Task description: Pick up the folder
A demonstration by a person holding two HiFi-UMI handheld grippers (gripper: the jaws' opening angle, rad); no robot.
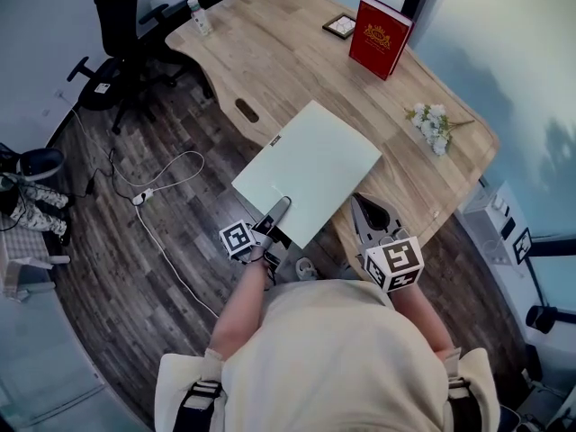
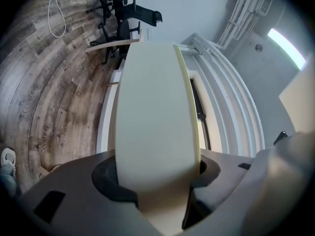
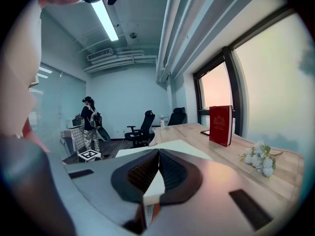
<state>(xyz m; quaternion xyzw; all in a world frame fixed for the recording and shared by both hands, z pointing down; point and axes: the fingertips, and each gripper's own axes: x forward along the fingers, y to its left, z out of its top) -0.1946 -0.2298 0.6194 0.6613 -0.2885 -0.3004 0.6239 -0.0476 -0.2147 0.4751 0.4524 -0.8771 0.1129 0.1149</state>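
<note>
Wooden desk (image 1: 270,52) is seen running from 11 to 4 o'clock in head view, w/ dark plank floor (image 1: 117,241) at 8 o'clock. Pale folder (image 1: 310,165) is found at frame centre, across desk's near edge, its 7 o'clock part overhanging the floor. A red book (image 1: 380,36) is stood upright at 1 o'clock of it. White flowers (image 1: 434,126) are laid at 3 o'clock.

L gripper (image 1: 274,212) is clamped on folder's near edge at 7 o'clock. In left gripper view the folder is pinched between both pads, jaws part-way apart on it.

R gripper (image 1: 360,203) is held at 5 o'clock of folder, just beside it. Its jaws are closed tip to tip, nothing gripped.

Step judged: grasp made, lift in hand. Whether far edge is off the desk can't be told.

Next: folder to be raised clear of desk. Grip must be kept firm, as a one-edge hold lets it sag. R gripper could be brought in for support.
</note>
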